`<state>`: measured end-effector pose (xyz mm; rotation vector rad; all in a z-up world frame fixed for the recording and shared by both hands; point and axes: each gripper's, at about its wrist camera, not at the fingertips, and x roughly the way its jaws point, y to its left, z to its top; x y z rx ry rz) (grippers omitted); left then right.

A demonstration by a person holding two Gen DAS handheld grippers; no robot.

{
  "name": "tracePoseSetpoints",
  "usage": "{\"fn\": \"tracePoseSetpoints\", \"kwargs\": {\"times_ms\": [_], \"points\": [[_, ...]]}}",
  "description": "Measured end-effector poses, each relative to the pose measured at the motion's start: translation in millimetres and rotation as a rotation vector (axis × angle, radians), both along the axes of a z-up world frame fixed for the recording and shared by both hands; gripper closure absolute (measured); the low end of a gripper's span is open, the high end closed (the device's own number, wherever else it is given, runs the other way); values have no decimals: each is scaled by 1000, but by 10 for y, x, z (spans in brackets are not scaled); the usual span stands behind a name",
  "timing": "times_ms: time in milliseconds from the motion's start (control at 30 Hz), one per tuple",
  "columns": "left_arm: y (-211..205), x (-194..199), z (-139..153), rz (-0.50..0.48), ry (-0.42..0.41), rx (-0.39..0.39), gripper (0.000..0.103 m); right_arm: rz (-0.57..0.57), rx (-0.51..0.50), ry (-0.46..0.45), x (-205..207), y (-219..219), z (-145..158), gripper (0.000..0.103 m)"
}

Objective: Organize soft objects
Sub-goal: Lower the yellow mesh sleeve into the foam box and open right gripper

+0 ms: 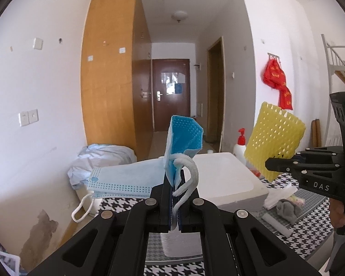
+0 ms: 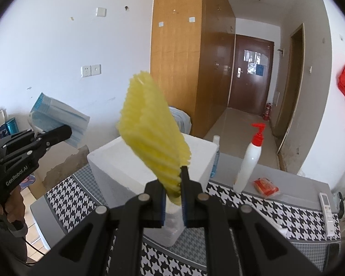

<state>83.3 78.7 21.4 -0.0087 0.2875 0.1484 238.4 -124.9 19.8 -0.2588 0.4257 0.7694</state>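
Note:
My left gripper (image 1: 175, 197) is shut on a blue face mask (image 1: 184, 138), held up in the air with its white ear loop (image 1: 191, 177) hanging over the fingers. The mask's other half droops left (image 1: 124, 179). My right gripper (image 2: 173, 197) is shut on a yellow foam net sleeve (image 2: 151, 133), held above a white foam box (image 2: 117, 161). The right gripper (image 1: 271, 164) with the sleeve (image 1: 273, 138) shows at right in the left wrist view. The left gripper (image 2: 66, 131) with the mask (image 2: 57, 117) shows at left in the right wrist view.
The white foam box (image 1: 227, 177) stands on a houndstooth cloth (image 2: 230, 200). A white pump bottle with red cap (image 2: 248, 161), an orange packet (image 2: 265, 186) and a remote (image 2: 326, 209) lie to the right. A grey rag (image 1: 287, 209) and white pieces (image 1: 280, 195) lie by the box.

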Motion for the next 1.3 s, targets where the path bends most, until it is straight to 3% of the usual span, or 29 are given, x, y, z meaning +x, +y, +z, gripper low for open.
{"fn": "tracePoseSetpoints", "kwargs": {"times_ms": [500, 1300], "points": [[186, -12, -90, 53, 23, -2, 100, 40, -16, -15, 49, 305, 56, 89], [346, -3, -197, 88, 39, -34, 100, 42, -50, 45, 280, 599, -47, 89]]}}
